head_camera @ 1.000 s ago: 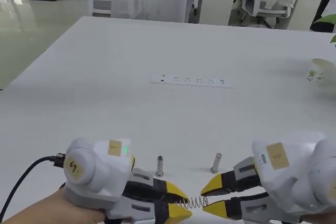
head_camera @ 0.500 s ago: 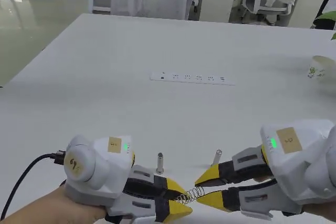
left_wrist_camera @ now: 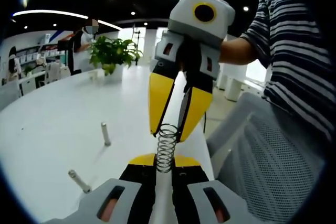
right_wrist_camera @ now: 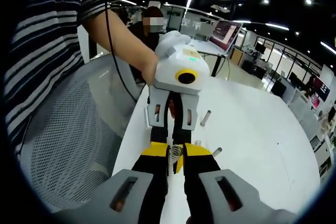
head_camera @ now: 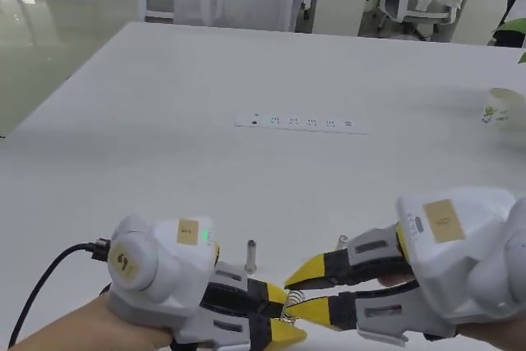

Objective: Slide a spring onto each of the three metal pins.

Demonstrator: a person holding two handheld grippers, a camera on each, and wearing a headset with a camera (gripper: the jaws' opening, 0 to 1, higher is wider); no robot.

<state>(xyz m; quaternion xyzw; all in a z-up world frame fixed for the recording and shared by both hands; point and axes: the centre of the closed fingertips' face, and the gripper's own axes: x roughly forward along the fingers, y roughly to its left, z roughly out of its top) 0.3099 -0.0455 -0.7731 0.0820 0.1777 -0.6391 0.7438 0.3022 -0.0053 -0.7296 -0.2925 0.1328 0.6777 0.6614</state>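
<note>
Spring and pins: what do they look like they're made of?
The spring: thin bare wire, probably steel, going by its silvery coils with bright glints. The pins: probably metal, with a dull grey satin finish and a soft highlight along the shaft; the alloy cannot be told.

Finding little that is legible. At 7 o'clock in the head view, carrying a dark handwritten mark, perhaps 1 digit but too blurred to settle, on the round yellow sticker at the rear of the left gripper. Just toward 2 o'clock from that sticker, bearing faint tiny writing, too small for reading, on a tan label. At 4 o'clock, wearing another tan label on the housing of the right gripper, equally illegible. At 3 o'clock, showing green print on the paper cup, unreadable at this size.
</note>
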